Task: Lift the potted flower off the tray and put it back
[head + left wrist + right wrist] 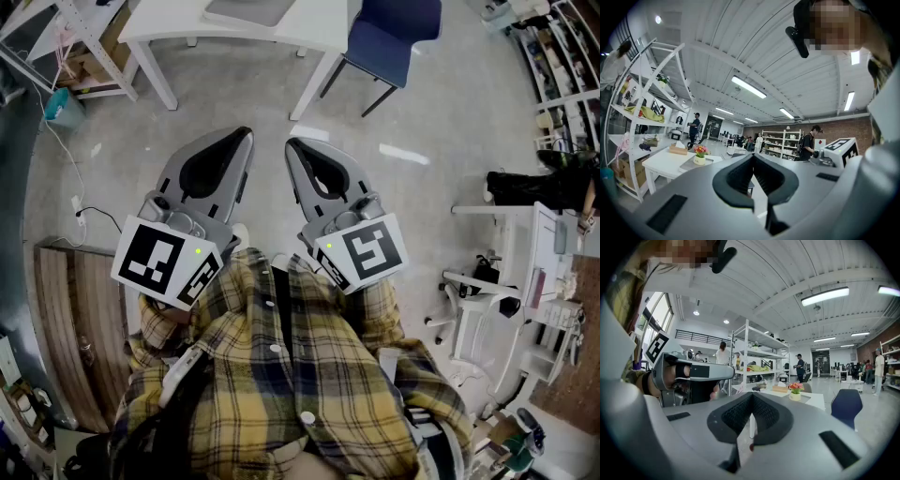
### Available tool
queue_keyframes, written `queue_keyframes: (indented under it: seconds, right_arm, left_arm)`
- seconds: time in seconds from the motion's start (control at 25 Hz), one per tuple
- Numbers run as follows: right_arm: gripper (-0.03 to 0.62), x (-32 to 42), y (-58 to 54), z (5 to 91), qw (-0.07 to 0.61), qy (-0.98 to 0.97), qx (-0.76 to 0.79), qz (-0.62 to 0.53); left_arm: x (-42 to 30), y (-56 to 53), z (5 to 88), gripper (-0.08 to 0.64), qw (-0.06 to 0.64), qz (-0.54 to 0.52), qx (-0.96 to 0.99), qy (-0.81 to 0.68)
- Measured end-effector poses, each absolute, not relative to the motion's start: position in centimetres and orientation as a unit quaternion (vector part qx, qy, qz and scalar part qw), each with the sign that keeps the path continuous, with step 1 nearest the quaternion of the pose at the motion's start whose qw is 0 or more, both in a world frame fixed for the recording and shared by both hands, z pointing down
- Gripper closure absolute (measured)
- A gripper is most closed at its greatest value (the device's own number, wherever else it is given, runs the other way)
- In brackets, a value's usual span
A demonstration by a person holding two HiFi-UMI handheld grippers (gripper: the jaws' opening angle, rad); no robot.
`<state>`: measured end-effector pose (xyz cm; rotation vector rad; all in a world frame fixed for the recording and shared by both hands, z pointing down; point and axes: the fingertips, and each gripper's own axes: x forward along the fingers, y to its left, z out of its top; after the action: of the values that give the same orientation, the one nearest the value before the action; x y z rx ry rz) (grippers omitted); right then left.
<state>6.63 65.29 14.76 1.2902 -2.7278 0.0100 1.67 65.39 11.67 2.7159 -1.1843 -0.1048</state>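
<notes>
Left fingers and right fingers are held fully closed, nothing gripped. Potted flower is seen on tray, well ahead of the fingers on the counter. Risk: pot gets toppled if fingers aren't opened before it is reached.

Cut by upper edge: table, chair. Too small for detail: potted flower, far shelf contents.
</notes>
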Motion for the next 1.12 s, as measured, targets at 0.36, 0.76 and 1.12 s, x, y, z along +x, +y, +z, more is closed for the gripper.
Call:
queue_keyframes:
  seconds: [0.36,0.76,1.12]
  right_arm:
    - [0.595,5.9,63.9,14.0,0.048,-0.893,0.447,0.002]
    - [0.595,4.7,62.6,12.4,0.034,-0.884,0.466,-0.008]
    - [0.595,3.2,60.1,13.8,0.043,-0.888,0.457,0.011]
  left_arm:
    - [-0.8,64.4,12.1,0.551,0.087,-0.033,0.911,-0.401]
    - [-4.6,63.6,12.8,0.551,0.090,-0.030,0.907,-0.411]
    - [-5.6,61.1,13.8,0.551,0.100,-0.024,0.905,-0.414]
